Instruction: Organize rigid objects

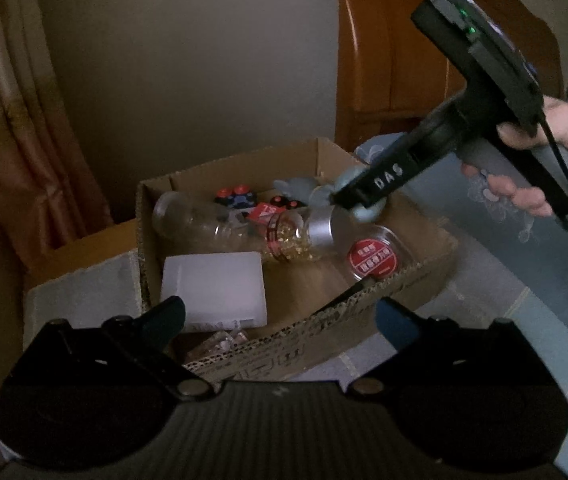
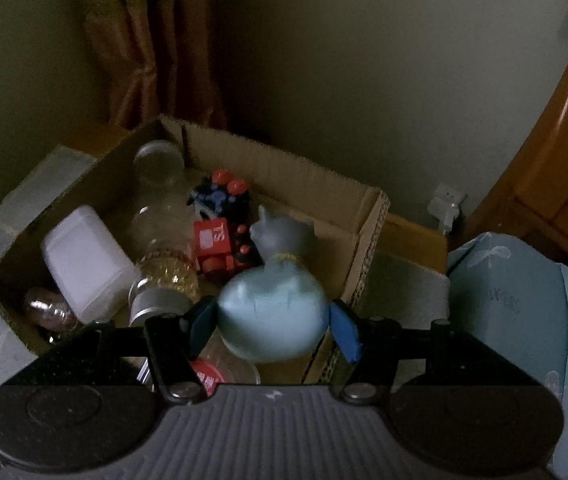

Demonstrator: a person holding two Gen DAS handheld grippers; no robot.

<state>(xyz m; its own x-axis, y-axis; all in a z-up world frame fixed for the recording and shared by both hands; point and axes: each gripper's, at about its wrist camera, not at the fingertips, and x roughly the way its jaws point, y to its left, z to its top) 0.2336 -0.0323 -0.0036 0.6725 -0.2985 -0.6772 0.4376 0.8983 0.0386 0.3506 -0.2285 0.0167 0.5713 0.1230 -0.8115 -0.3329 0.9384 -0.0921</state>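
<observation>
My cardboard box (image 1: 363,312) sits open-topped on the bedspread, already crowded. Over its near right corner is a pale blue-grey animal figurine (image 2: 272,312) with a round body and pointed ears, blurred, its head aimed at the far wall. A white plastic tub (image 2: 84,264) lies at the left. A clear bottle (image 2: 160,216) lies on its side along the middle, gold bits and a silver cap (image 2: 156,304) at its near end. A red and black toy train (image 2: 224,232) rests behind it, and a red-lidded clear jar (image 1: 375,256) lies near the front.

Both wrist cams look down, close, sharing cardboard box (image 1: 383,300) (image 2: 367,240).
</observation>
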